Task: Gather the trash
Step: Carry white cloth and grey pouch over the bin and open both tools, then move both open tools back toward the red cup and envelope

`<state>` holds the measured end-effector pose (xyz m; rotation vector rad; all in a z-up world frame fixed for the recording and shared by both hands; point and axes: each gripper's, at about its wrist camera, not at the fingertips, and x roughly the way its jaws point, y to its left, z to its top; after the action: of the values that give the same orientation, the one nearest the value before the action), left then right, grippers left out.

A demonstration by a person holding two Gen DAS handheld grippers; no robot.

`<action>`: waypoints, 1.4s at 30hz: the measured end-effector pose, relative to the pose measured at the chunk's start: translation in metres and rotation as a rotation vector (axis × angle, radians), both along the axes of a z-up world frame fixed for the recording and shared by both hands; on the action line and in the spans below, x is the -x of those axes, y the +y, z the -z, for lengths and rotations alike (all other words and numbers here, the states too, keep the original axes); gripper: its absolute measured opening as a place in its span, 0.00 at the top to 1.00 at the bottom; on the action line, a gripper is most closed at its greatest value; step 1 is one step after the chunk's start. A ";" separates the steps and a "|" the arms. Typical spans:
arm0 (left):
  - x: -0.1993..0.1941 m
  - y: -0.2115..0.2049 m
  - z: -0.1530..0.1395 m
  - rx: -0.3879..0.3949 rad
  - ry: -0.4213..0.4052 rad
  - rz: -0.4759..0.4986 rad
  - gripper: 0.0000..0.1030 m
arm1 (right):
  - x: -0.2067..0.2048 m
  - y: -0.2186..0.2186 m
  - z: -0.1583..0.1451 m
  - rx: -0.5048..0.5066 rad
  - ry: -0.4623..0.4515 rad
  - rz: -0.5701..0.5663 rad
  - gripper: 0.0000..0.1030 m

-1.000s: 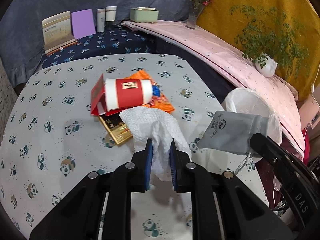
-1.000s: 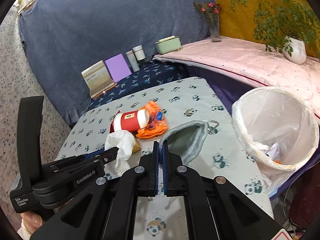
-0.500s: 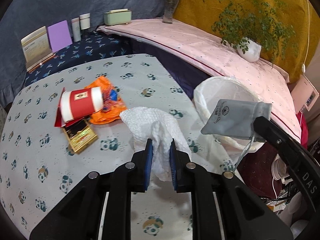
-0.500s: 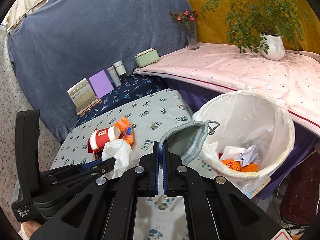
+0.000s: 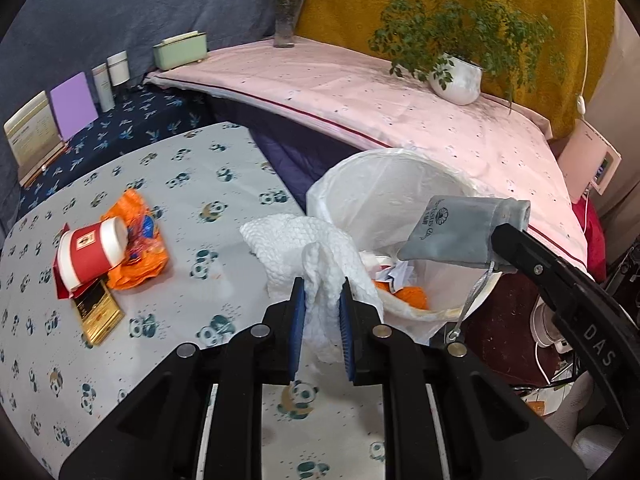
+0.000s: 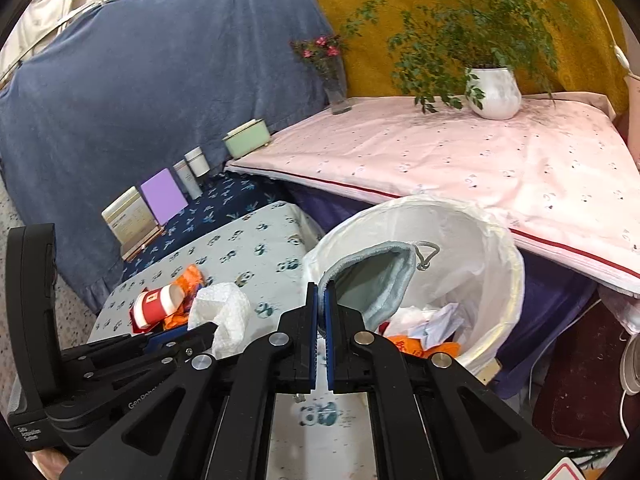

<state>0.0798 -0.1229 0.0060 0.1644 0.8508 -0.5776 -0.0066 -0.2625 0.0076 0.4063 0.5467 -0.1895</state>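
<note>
My left gripper [image 5: 322, 300] is shut on a crumpled white foam wrap [image 5: 316, 256], held above the table's right edge beside the white-lined trash bin [image 5: 372, 184]. My right gripper [image 6: 321, 304] is shut on a grey drawstring pouch [image 6: 372, 280], held over the bin [image 6: 480, 240]; the pouch also shows in the left wrist view [image 5: 460, 232]. The bin holds paper and orange scraps [image 6: 424, 328]. On the panda-print table [image 5: 180, 168] lie a red paper cup [image 5: 88, 256], an orange wrapper [image 5: 140, 240] and a gold box [image 5: 96, 312].
A pink-covered bed [image 6: 480, 160] runs behind the bin with a potted plant [image 6: 492, 92] and flower vase [image 6: 336, 80]. Books, bottles and a green box [image 5: 180, 50] stand on a dark blue surface at the back. Cables and a maroon stool [image 6: 580, 380] are at right.
Both grippers have swung right from over the table to the trash bin, still holding the foam wrap and the pouch. The cup and wrapper now sit farther left in view.
</note>
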 end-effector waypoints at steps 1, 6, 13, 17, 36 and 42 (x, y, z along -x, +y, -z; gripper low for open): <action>0.000 -0.004 0.000 -0.002 -0.001 0.007 0.85 | 0.001 -0.004 0.001 -0.001 0.002 0.007 0.97; 0.002 -0.027 0.001 -0.012 -0.002 0.045 0.84 | 0.002 -0.020 0.005 -0.002 0.011 0.034 0.97; -0.002 -0.055 0.007 -0.014 0.012 0.095 0.84 | -0.003 -0.038 0.007 0.017 0.029 0.047 0.97; -0.005 -0.068 0.011 -0.014 0.016 0.121 0.84 | -0.008 -0.044 0.009 0.036 0.044 0.044 0.97; -0.027 -0.062 0.020 0.014 0.030 0.087 0.52 | -0.015 -0.057 0.016 0.024 0.070 0.084 0.75; -0.028 -0.043 0.018 0.018 0.012 0.029 0.46 | -0.015 -0.049 0.012 0.035 0.068 0.072 0.69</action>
<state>0.1081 -0.1661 -0.0121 0.1570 0.8554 -0.6136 0.0080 -0.3116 -0.0043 0.3863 0.5952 -0.2827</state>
